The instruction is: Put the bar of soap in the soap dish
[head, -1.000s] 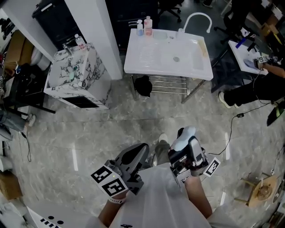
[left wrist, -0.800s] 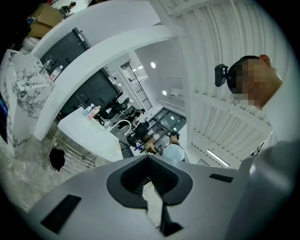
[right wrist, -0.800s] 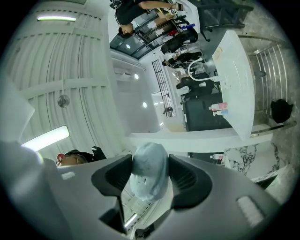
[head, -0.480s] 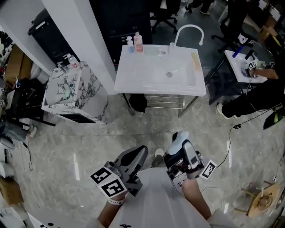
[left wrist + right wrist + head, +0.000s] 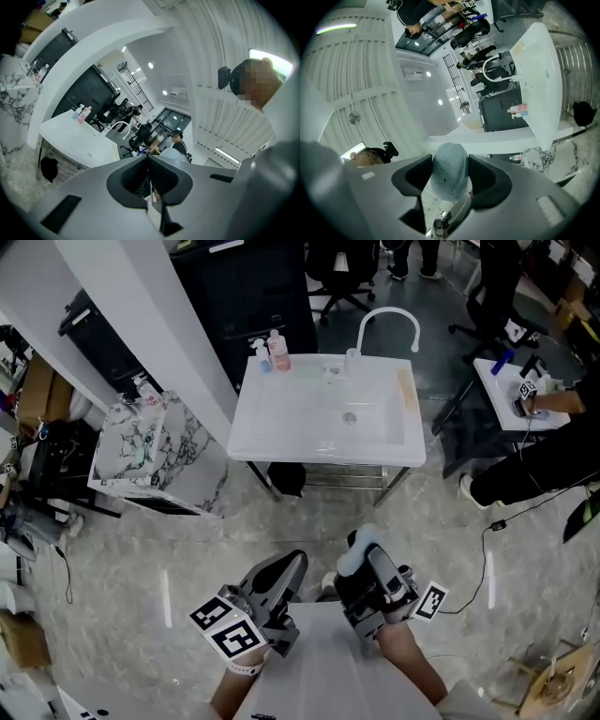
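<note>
Between the jaws of the right claw (image 5: pixel 450 180) sits the pale blue-grey oval bar of soap (image 5: pixel 449 166), pinched firmly. Beside it, the left claw (image 5: pixel 148 161) is pressed together with nothing in it. Well ahead, across the grey marble floor (image 5: pixel 281 521), stands the white washbasin (image 5: pixel 300 423) with its curved white tap (image 5: pixel 386 320). The soap dish may be the faint greenish patch (image 5: pixel 309 371) near the two small bottles (image 5: pixel 272 354).

Underfoot, glossy grey marbled floor (image 5: pixel 141 549). Ahead, white sink unit (image 5: pixel 281 442) on a metal frame (curved white faucet (image 5: pixel 386 320) at its back), beside a white pillar (image 5: pixel 141 306) and marble-patterned cabinet (image 5: pixel 155 451); black office chairs (image 5: pixel 342 268) beyond.
</note>
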The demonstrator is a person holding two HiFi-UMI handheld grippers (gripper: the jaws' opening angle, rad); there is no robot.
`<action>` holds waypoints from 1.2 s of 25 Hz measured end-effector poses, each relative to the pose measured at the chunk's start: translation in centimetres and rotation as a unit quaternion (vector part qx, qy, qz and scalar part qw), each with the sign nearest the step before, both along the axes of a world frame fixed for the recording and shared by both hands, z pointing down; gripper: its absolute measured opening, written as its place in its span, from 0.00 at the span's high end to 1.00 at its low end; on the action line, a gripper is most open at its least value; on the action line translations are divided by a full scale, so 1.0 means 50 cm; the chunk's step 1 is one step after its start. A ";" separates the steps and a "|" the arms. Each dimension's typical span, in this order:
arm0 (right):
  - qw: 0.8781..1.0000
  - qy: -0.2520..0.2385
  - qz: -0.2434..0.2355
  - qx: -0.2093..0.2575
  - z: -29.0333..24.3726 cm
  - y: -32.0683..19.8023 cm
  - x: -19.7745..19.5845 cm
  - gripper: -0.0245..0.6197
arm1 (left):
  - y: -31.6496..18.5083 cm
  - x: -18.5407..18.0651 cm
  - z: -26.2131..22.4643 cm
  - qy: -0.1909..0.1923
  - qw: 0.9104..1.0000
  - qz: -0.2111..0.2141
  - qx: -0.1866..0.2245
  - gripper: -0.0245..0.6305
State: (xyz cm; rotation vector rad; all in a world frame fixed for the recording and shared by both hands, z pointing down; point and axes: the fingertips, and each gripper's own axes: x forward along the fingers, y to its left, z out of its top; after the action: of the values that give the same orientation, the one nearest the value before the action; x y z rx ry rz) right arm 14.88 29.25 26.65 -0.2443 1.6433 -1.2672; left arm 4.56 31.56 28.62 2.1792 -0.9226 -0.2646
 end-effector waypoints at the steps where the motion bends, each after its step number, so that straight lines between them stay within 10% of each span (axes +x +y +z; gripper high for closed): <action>1: 1.000 -0.002 -0.003 0.000 0.001 -0.006 0.006 0.56 | -0.004 0.007 0.000 -0.002 1.000 -0.002 -0.001 0.95; 30: 1.000 0.002 0.003 -0.005 0.015 -0.214 -0.007 0.62 | -0.197 -0.002 0.032 0.011 1.000 -0.002 -0.019 0.95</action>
State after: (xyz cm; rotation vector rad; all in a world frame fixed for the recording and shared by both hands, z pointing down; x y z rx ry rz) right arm 14.53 18.58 27.41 -0.2583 1.6388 -1.2704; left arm 4.46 21.72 30.21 2.1365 -0.9130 -0.2696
